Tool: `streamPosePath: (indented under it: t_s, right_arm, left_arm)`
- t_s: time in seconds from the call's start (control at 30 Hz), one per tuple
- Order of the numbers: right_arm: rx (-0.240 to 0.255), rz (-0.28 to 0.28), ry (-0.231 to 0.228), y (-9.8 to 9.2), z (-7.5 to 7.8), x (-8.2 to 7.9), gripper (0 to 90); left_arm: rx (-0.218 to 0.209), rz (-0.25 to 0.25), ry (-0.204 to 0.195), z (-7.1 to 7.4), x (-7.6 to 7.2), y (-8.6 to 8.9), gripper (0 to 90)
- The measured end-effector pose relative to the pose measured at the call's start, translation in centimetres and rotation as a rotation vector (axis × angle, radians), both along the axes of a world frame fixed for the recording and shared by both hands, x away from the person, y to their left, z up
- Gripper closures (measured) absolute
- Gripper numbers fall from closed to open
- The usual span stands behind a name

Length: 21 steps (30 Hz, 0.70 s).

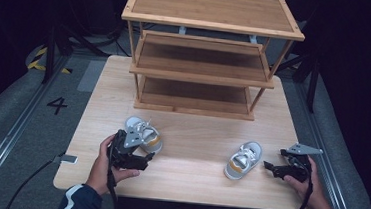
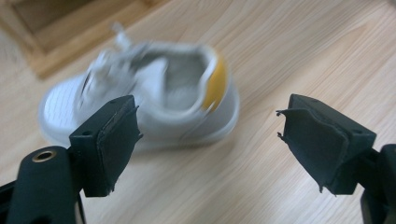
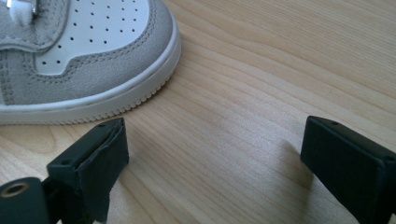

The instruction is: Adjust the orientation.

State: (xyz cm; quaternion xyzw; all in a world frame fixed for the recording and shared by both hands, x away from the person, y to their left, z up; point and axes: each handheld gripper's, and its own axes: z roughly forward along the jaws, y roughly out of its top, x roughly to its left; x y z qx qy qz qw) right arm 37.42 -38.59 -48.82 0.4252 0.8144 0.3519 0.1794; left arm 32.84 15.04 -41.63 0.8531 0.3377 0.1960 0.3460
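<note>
Pale wooden table [image 1: 188,175] in a dark room

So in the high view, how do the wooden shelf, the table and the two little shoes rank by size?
1. Table, largest.
2. Wooden shelf.
3. Left shoe and right shoe: they look about alike, a matching pair, so no ranking between them.

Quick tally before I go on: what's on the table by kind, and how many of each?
Small white and grey sneakers with yellow heels: 2, left one, right one
Three-tier bamboo shelf rack: 1
Hand-held black two-jaw grippers: 2, left, right
Total: 5
</note>
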Motion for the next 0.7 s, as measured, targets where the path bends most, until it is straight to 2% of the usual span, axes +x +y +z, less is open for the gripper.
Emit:
streamPosePath:
  t_s: [0.07,0.17,0.27,0.47,0.57,0.7]
  right_arm:
    - [0.0,0.0,0.0,0.0,0.0,0.0,7.8]
    - [0.0,0.0,0.0,0.0,0.0,0.0,7.8]
    - [0.0,0.001,0.0,0.0,0.0,0.0,7.8]
    - [0.0,0.003,0.0,0.0,0.0,0.0,7.8]
    - [0.001,0.003,0.0,0.0,0.0,0.0,7.8]
    - [0.0,0.003,0.0,0.0,0.0,0.0,7.9]
  left_arm:
    - [0.004,-0.021,-0.011,0.3,0.3,-1.1,19.6]
    - [0.003,-0.031,-0.009,0.4,0.6,-1.9,20.3]
    - [0.024,-0.057,-0.008,0.3,1.2,-2.6,25.7]
    - [0.047,-0.064,0.039,-0.5,2.6,-3.0,30.4]
    - [0.055,-0.047,0.058,-0.9,3.3,-3.0,32.0]
    - [0.04,-0.041,0.111,-1.7,4.1,-2.6,36.7]
